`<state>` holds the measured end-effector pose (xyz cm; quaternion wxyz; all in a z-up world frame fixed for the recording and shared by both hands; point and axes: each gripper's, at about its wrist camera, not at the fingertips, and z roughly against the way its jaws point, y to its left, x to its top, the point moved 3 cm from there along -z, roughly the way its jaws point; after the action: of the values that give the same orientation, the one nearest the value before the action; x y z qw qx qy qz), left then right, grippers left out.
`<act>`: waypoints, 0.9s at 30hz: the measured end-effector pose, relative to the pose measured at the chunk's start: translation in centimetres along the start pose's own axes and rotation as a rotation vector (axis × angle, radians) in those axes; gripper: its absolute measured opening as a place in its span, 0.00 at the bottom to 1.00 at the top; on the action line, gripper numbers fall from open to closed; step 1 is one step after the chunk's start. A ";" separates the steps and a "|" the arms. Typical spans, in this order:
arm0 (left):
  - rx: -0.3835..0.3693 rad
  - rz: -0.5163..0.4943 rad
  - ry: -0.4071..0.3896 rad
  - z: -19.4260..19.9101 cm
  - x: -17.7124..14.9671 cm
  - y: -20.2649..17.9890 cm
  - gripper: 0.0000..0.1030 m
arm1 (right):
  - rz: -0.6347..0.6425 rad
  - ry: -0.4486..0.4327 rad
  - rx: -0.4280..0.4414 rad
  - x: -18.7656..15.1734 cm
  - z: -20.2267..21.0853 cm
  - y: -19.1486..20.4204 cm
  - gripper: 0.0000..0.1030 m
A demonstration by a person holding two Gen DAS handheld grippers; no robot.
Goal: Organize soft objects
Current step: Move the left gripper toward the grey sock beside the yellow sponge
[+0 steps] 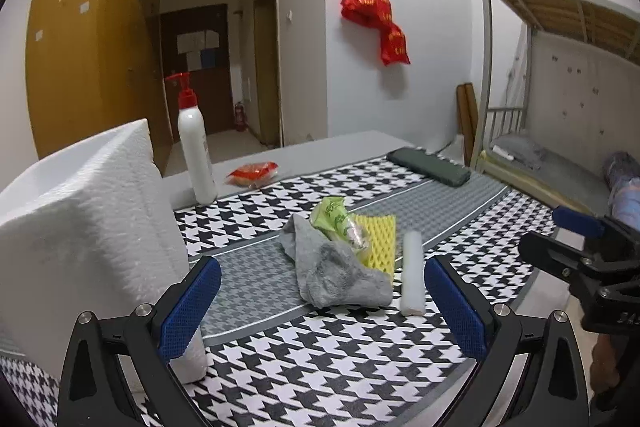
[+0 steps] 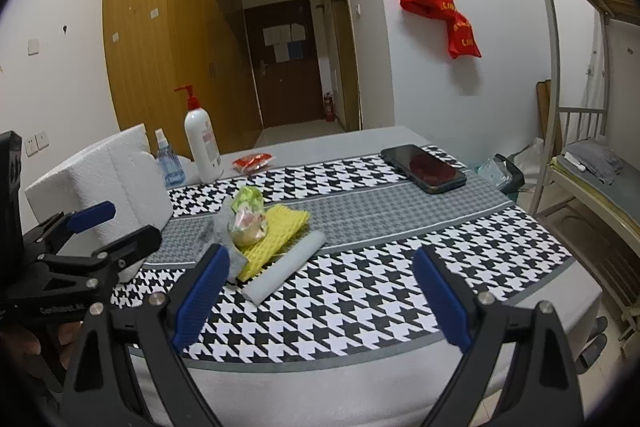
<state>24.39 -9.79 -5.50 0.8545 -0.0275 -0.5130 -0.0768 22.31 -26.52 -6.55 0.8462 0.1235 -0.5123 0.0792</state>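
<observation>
A small pile lies mid-table on the houndstooth mat (image 1: 320,347): a crumpled grey cloth (image 1: 332,275), a green plastic bag (image 1: 336,219), a yellow foam net (image 1: 380,239) and a white foam stick (image 1: 412,271). My left gripper (image 1: 324,307) is open, just short of the cloth, with nothing between its fingers. My right gripper (image 2: 320,295) is also open and empty, near the table's front edge. The foam stick (image 2: 286,267) lies just ahead of it, with the yellow net (image 2: 280,231) and green bag (image 2: 248,215) behind. Each gripper shows in the other's view: right gripper (image 1: 552,233), left gripper (image 2: 116,227).
A white foam box (image 1: 80,227) stands close on the left. Behind it are a small spray bottle (image 2: 168,163) and a white pump bottle (image 1: 196,147). A red packet (image 1: 252,173) and a dark phone (image 2: 424,167) lie at the back. A metal bunk bed (image 2: 580,155) stands right of the table.
</observation>
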 end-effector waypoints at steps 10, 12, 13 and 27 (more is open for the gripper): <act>0.023 -0.044 0.087 -3.3 -0.2 0.1 0.99 | 0.016 0.062 0.031 -0.4 -2.9 0.3 0.92; 0.009 -0.057 0.099 -3.8 -0.1 -0.2 0.99 | 0.013 0.072 0.032 -0.5 -3.3 0.2 0.92; 0.007 -0.065 0.106 -4.1 0.0 -0.3 0.99 | 0.014 0.076 0.030 -0.6 -3.5 0.1 0.92; -0.049 -0.043 0.220 -7.6 -0.1 -0.5 0.89 | 0.003 0.092 0.028 -0.7 -4.1 -0.5 0.92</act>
<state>30.84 -11.25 -9.20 0.9029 -0.0290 -0.4145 -0.1101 25.53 -25.79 -9.07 0.8668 0.1308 -0.4721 0.0934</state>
